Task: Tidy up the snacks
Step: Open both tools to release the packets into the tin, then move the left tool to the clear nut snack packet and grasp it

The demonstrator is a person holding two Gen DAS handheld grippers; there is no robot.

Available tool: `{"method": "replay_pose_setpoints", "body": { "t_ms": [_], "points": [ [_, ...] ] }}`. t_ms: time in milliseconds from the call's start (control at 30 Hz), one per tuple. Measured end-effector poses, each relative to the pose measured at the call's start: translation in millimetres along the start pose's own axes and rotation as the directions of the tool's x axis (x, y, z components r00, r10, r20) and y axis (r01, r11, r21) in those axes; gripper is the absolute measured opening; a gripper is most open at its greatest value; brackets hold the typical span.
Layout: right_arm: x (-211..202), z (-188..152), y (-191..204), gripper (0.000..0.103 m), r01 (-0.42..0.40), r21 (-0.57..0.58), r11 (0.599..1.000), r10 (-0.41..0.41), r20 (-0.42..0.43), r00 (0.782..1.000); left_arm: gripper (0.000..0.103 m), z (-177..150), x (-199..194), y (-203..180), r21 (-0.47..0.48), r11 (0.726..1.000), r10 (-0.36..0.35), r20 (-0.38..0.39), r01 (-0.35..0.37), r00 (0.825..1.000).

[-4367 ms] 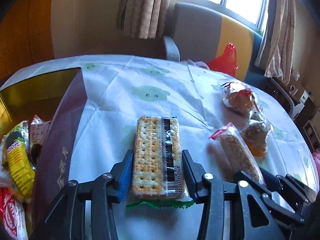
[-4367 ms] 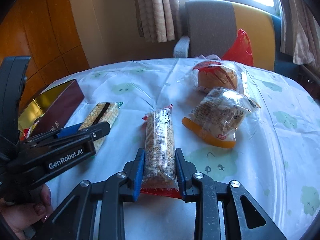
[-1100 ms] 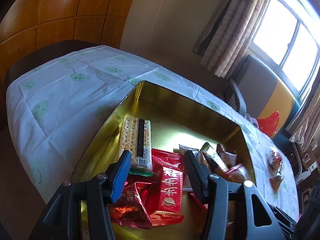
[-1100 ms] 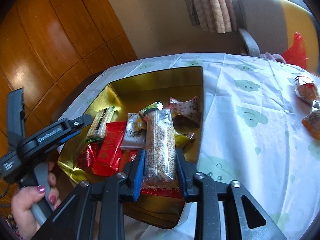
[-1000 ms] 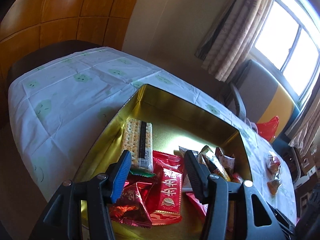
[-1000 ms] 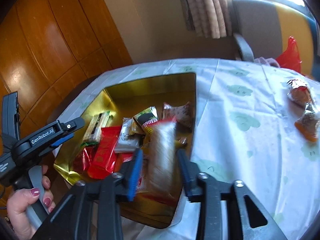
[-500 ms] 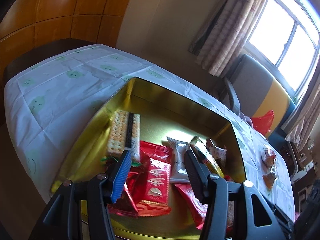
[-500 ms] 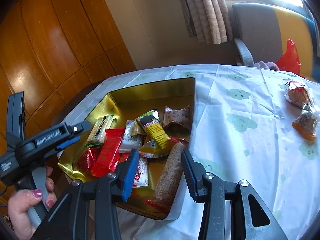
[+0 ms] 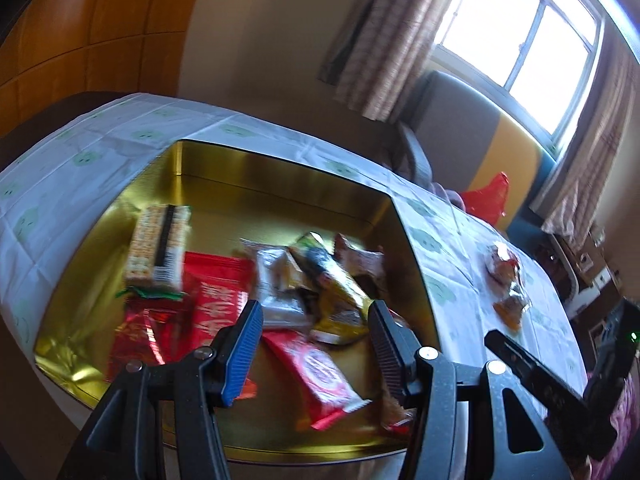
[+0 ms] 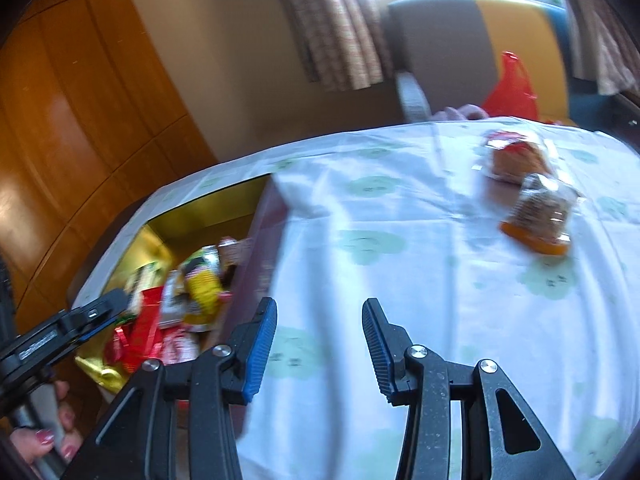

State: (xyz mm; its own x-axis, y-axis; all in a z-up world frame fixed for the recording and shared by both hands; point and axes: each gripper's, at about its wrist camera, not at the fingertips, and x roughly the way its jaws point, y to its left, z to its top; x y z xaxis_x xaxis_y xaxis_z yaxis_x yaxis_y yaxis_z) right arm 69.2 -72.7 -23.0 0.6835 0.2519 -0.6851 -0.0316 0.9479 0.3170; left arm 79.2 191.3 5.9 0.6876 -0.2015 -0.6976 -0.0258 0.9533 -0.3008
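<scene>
Gold tin (image 9: 280, 176) sits at my left on the tablecloth (image 10: 420, 280), with the cracker pack (image 9: 158, 246) lying along its left wall, long axis running away from me. My left gripper (image 9: 316, 344) hangs over the heaped snacks, jaws apart and empty. My right gripper (image 10: 320, 344) gapes empty over bare cloth. Far right, two bagged buns (image 10: 536, 216) lie touching, well apart from the tin.
</scene>
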Motion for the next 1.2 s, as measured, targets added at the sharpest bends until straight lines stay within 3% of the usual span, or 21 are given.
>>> {"method": "replay_pose_setpoints", "body": {
  "t_ms": [200, 533, 767, 900, 1133, 1200],
  "points": [
    [-4, 1, -40, 0.047, 0.086, 0.039, 0.996, -0.086, -0.01, 0.996, 0.056, -6, 3, -20, 0.032, 0.999, -0.022, -0.023, 0.023, 0.999],
    [-17, 6, -85, 0.067, 0.184, 0.028, 0.983, -0.184, 0.013, 0.983, 0.056, -13, 6, -57, 0.092, 0.994, -0.062, -0.044, 0.066, 0.997],
    [-24, 13, -128, 0.08, 0.276, 0.029, 0.961, -0.277, 0.039, 0.96, 0.056, -21, 16, -101, 0.173, 0.979, -0.094, -0.082, 0.107, 0.992],
    [-33, 19, -159, 0.089, 0.35, 0.033, 0.936, -0.352, 0.072, 0.933, 0.056, -25, 26, -133, 0.235, 0.959, -0.137, -0.113, 0.16, 0.984],
    [-45, 28, -224, 0.09, 0.48, 0.11, 0.871, -0.488, 0.072, 0.87, 0.063, -34, 62, -202, 0.332, 0.902, -0.216, -0.207, 0.276, 0.954],
    [-46, 27, -239, 0.09, 0.475, 0.162, 0.865, -0.488, 0.052, 0.871, 0.063, -37, 75, -228, 0.379, 0.875, -0.228, -0.225, 0.301, 0.947]
  ]
}}
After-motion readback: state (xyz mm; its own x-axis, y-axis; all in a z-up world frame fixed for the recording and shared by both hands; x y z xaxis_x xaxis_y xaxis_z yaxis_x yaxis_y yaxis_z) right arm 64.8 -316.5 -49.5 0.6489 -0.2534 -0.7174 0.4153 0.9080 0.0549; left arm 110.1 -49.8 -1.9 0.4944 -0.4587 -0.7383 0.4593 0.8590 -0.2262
